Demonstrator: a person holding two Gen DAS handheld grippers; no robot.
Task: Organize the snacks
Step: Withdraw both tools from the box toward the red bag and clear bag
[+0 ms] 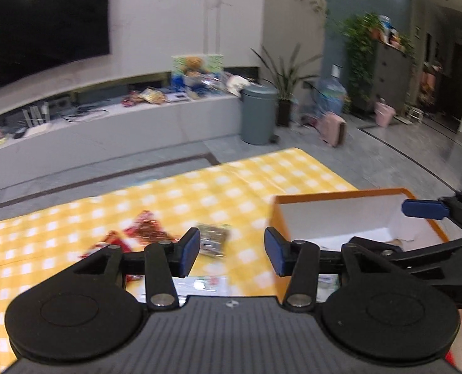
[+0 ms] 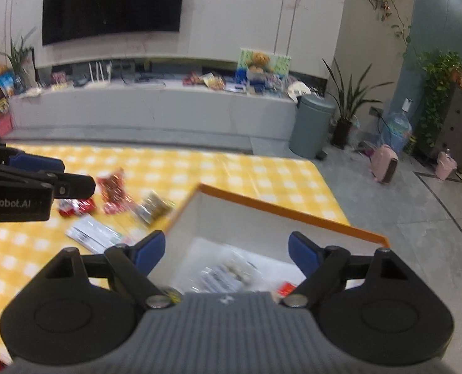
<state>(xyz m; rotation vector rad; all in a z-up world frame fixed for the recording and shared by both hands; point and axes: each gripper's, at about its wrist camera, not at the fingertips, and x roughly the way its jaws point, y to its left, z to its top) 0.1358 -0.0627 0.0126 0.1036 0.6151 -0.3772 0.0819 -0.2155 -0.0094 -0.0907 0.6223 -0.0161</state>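
Your left gripper (image 1: 231, 249) hangs released above the surface (image 1: 262, 171), which wears a yellow and white checked cloth; nothing sits between its blue pads. Your right gripper (image 2: 226, 254) is spread wide and empty over the open box (image 2: 293, 212), an orange-rimmed carton with white inner walls standing at the right end of the surface. Inside the box lie a few blurred snack packets (image 2: 224, 275). To the left of the box, loose on the cloth, are a small dark packet (image 1: 213, 240), red wrappers (image 1: 143, 232) further left, and a flat white packet (image 2: 90, 233) nearer to you. Beyond the surface stand a grey bin (image 1: 259, 113) and a low TV bench (image 1: 121, 124).
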